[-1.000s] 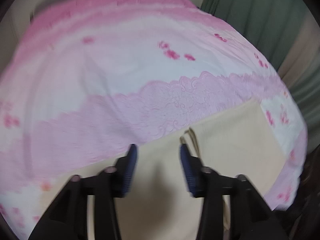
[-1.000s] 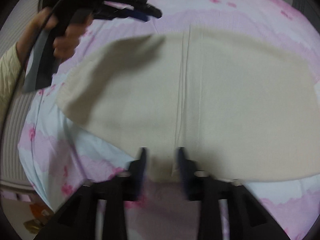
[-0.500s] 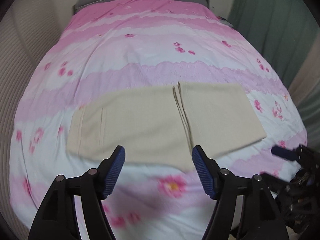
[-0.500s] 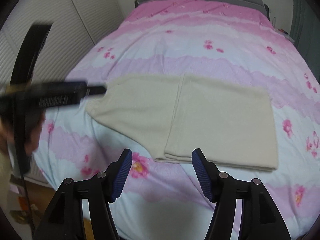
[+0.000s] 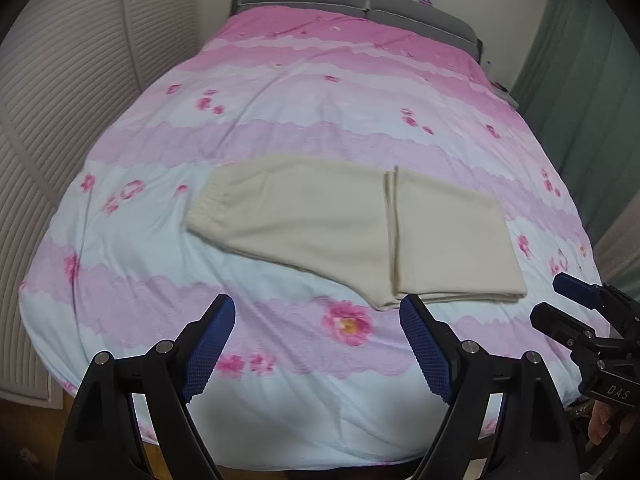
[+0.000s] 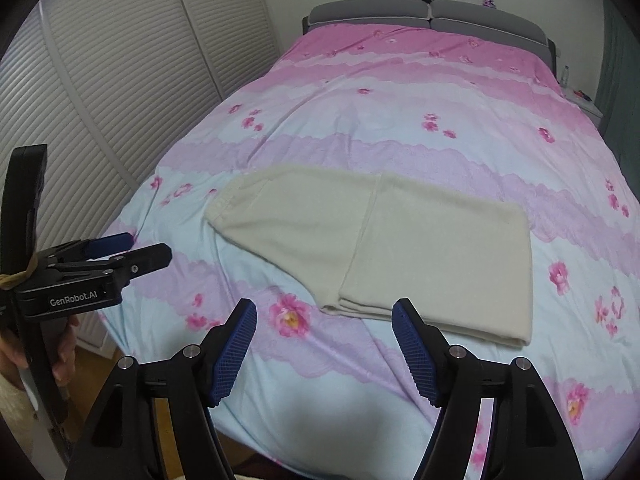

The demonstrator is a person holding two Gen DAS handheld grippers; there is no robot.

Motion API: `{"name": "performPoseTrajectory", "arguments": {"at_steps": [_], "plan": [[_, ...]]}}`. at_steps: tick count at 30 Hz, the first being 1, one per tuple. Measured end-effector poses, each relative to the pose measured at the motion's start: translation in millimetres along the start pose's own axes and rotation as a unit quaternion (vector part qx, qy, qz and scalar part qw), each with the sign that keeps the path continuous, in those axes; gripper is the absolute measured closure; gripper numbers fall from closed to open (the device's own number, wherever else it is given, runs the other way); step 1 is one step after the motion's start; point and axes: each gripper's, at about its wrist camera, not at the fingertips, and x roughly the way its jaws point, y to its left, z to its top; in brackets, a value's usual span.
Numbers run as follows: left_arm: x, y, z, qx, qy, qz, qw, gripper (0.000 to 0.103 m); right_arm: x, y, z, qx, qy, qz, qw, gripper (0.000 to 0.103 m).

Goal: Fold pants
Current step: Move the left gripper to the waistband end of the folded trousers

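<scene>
Cream pants [image 5: 352, 236] lie folded flat across the middle of the pink floral bedspread [image 5: 320, 92], with the elastic waistband toward the left side of the bed and the legs doubled over it on the right, so that the leg ends form a line across the garment's middle. The doubled half looks thicker (layered edges show at the near corner). In the right wrist view the pants [image 6: 384, 248] sit the same way, just beyond a large pink flower print.

The left gripper [image 5: 318, 344] hangs over the near edge of the bed, its jaws wide apart after just opening further, with nothing between its blue pads [image 5: 208, 344]. The right gripper [image 6: 324, 346] is likewise spread, its jaws having just opened, and it grips nothing; the pants lie beyond its tips, apart from them.

A grey headboard [image 6: 428, 16] stands at the far end. Louvred closet doors [image 6: 120, 80] run along the left, and a green curtain [image 5: 580, 80] hangs on the right.
</scene>
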Motion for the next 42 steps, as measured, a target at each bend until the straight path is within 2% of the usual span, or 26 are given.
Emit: {"name": "performPoseTrajectory", "arguments": {"at_steps": [7, 9, 16, 20, 25, 30, 33, 36, 38, 42], "plan": [[9, 53, 6, -0.03, 0.005, -0.012, 0.9995, 0.017, 17, 42, 18, -0.027, 0.0, -0.003, 1.0, 0.032], [16, 69, 12, -0.034, 0.008, -0.027, 0.999, 0.017, 25, 55, 26, -0.023, 0.003, -0.009, 1.0, 0.032], [71, 130, 37, -0.051, 0.029, -0.052, 0.9969, 0.017, 68, 96, 49, -0.009, 0.021, -0.033, 0.999, 0.032], [110, 158, 45, -0.065, 0.038, -0.081, 0.9939, 0.017, 109, 115, 65, -0.003, 0.04, -0.055, 0.998, 0.032], [173, 188, 50, -0.106, 0.062, -0.137, 0.9829, 0.018, 159, 126, 86, 0.01, 0.072, -0.072, 0.995, 0.032], [229, 209, 51, -0.148, 0.09, -0.176, 0.969, 0.024, 209, 132, 103, 0.01, 0.112, -0.086, 0.99, 0.032], [251, 216, 49, -0.161, 0.105, -0.181, 0.9645, 0.027, 227, 137, 108, 0.002, 0.123, -0.09, 0.988, 0.032], [270, 225, 49, -0.184, 0.114, -0.203, 0.9551, 0.034, 242, 143, 111, -0.005, 0.135, -0.094, 0.986, 0.032], [277, 228, 51, -0.193, 0.112, -0.211, 0.9517, 0.04, 252, 146, 112, -0.008, 0.143, -0.094, 0.985, 0.032], [300, 236, 56, -0.214, 0.12, -0.222, 0.9436, 0.041, 265, 150, 111, -0.006, 0.156, -0.091, 0.984, 0.032]]}}
